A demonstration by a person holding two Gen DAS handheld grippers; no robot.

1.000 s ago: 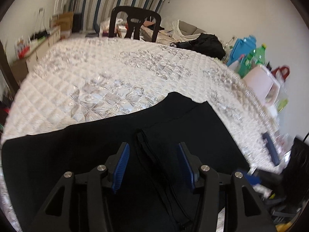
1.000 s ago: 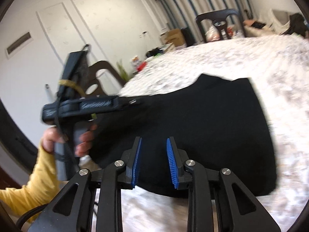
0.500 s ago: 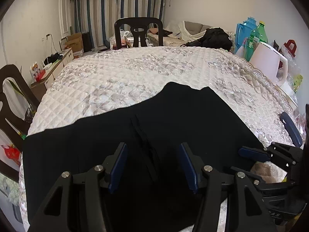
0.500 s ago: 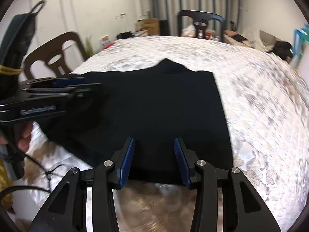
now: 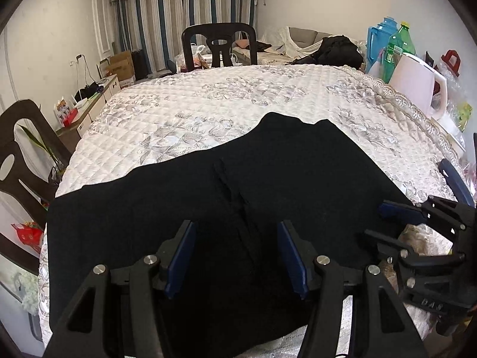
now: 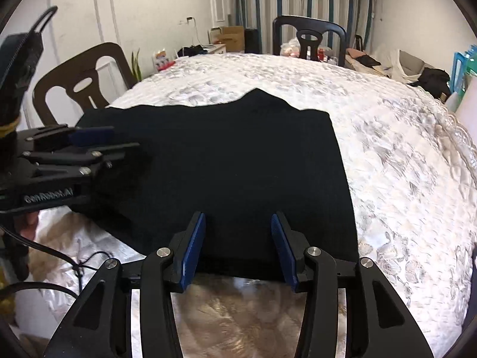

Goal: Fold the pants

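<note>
The near edge of the pants [image 5: 268, 185] is best taken by both grippers at once, each pair of pads brought down squarely over the hem so that all layers are caught, and the lift kept even so the cloth is not dragged askew across the quilt [image 5: 226, 101].

On the left, the left gripper [image 5: 237, 256] is seen hovering over the pants near the ridge of bunched cloth at the middle. Its jaws have just been opening and stand apart, about halfway; cloth lies below and between the pads, but nothing is pinched. A bite to the left of that ridge would probably give a cleaner fold than one on the bunched seam itself.

On the right, the right gripper [image 6: 238, 246] is poised at the near hem, close to the right corner. Its jaws have also just been opening and are moderately parted; the hem lies between the pads, yet it is not gripped. The edge should be caught a little inward from the corner so that it cannot slip out.

The pants are spread flat on the quilt, near its front edge. They are black, apparently already doubled, with a peaked far edge, a straight right side, and a creased line down the middle. The left part reaches toward the quilt's side edge.
</note>
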